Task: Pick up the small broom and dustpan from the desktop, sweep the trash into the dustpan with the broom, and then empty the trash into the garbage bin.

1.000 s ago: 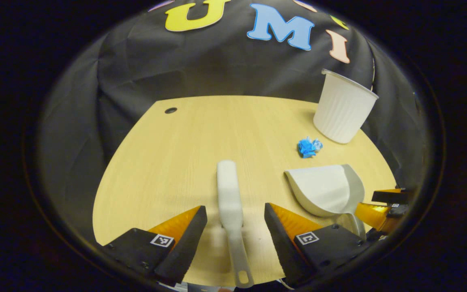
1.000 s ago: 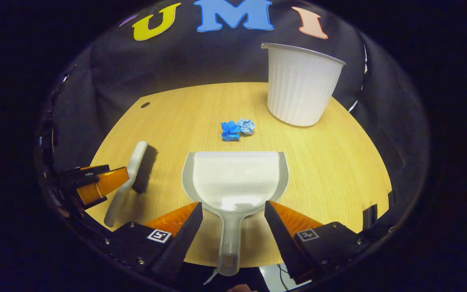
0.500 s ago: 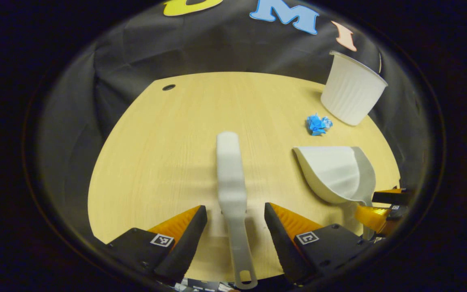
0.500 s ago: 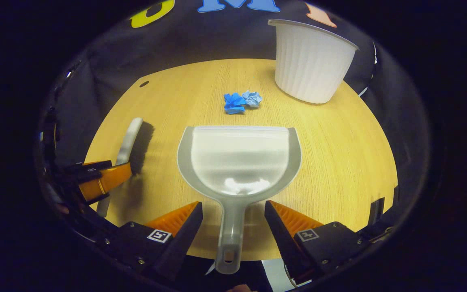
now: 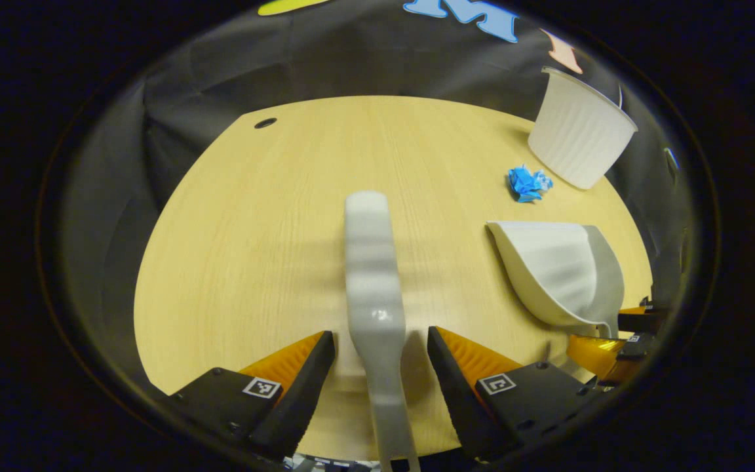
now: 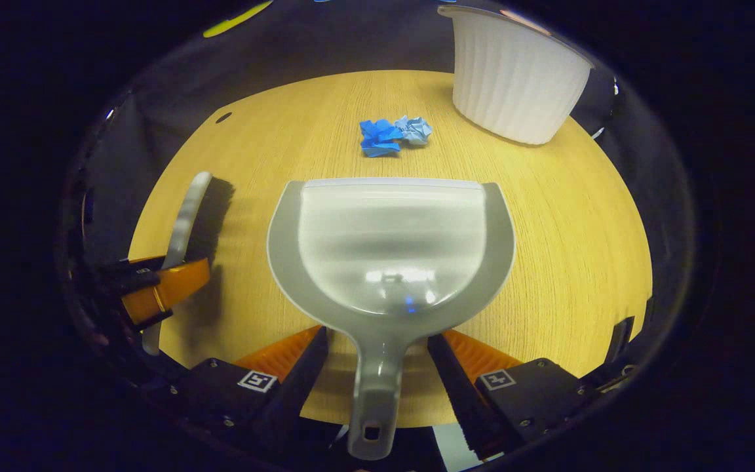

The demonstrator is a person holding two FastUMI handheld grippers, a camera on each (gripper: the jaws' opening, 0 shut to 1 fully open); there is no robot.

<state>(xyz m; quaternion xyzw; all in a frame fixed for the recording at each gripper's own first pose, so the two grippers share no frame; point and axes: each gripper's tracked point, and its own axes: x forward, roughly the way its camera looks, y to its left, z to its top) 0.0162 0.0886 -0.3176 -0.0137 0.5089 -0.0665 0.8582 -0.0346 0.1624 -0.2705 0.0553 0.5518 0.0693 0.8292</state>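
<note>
The white small broom [image 5: 372,275] lies on the desktop, its thin handle running back between the fingers of my left gripper [image 5: 381,349], which is open with gaps on both sides. The grey dustpan [image 6: 390,242] rests flat, mouth facing the trash; its handle passes between the fingers of my open right gripper [image 6: 377,349]. Two crumpled blue paper balls [image 6: 390,134] lie just beyond the pan's lip. In the right gripper view the broom [image 6: 189,213] shows dark bristles, with the left gripper's orange finger [image 6: 164,292] beside its handle. The white ribbed garbage bin [image 6: 515,78] stands behind the trash.
The light wooden table [image 5: 253,249] has a rounded front edge and a small cable hole [image 5: 265,122] at the far left. The bin [image 5: 579,134] sits near the table's right edge. My right gripper's orange finger [image 5: 597,344] shows by the dustpan [image 5: 558,269].
Both grippers have moved forward and lower over the handles, so broom and dustpan loom larger. The finger gaps look the same. Broom, pan, trash and bin stay in place.
</note>
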